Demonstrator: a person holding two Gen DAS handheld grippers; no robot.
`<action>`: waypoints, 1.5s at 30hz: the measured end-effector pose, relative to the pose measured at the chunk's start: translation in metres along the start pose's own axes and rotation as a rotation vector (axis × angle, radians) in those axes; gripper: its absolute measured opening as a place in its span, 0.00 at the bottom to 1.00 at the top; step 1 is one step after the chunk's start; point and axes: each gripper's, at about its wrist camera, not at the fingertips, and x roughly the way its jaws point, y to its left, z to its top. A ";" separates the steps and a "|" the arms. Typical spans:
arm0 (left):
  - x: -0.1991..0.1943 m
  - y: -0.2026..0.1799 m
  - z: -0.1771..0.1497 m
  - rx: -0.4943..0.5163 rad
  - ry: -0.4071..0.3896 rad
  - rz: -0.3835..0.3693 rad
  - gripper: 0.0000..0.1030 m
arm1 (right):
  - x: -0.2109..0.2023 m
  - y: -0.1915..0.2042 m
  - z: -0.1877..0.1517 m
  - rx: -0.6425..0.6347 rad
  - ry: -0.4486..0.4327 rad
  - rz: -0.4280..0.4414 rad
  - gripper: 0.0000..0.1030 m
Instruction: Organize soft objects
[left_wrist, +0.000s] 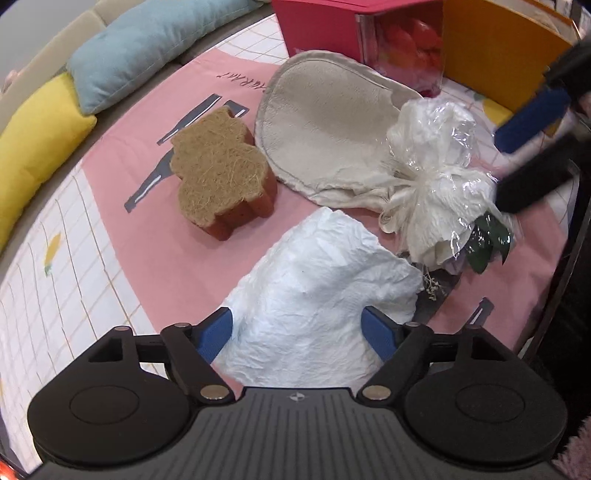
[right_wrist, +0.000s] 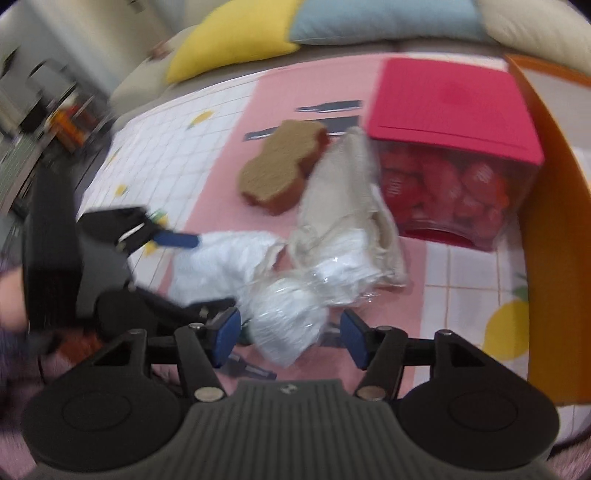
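Observation:
My left gripper (left_wrist: 297, 332) stands open, pointing down over a white crumpled cloth (left_wrist: 314, 288) that lies on the pink tablecloth (left_wrist: 147, 240) between its blue pads. My right gripper (right_wrist: 290, 336) is open too. A white bundle in clear plastic (right_wrist: 288, 321) sits between its pads, with a small gap on the right side. In the left wrist view that bundle (left_wrist: 436, 166) lies on a beige mitt (left_wrist: 325, 122), with a blue finger (left_wrist: 532, 114) of the right gripper beside it. A brown coir sponge (left_wrist: 221, 170) lies to the left.
A red-lidded box with clear walls (right_wrist: 450, 110) stands behind the mitt, and an orange box (right_wrist: 554, 221) stands to its right. Yellow (left_wrist: 33, 147) and blue cushions (left_wrist: 136, 48) line the sofa past the table's far edge. Green leaves (left_wrist: 487, 243) poke out under the bundle.

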 end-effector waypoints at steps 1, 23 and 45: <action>0.001 0.000 0.001 0.000 0.001 -0.002 0.91 | 0.003 -0.002 0.003 0.022 0.004 -0.022 0.58; -0.003 0.003 0.001 -0.241 0.023 -0.075 0.31 | 0.048 0.021 -0.003 -0.081 0.099 -0.111 0.43; -0.113 0.009 0.033 -0.584 -0.205 -0.086 0.25 | -0.056 0.019 -0.002 -0.237 -0.141 -0.125 0.38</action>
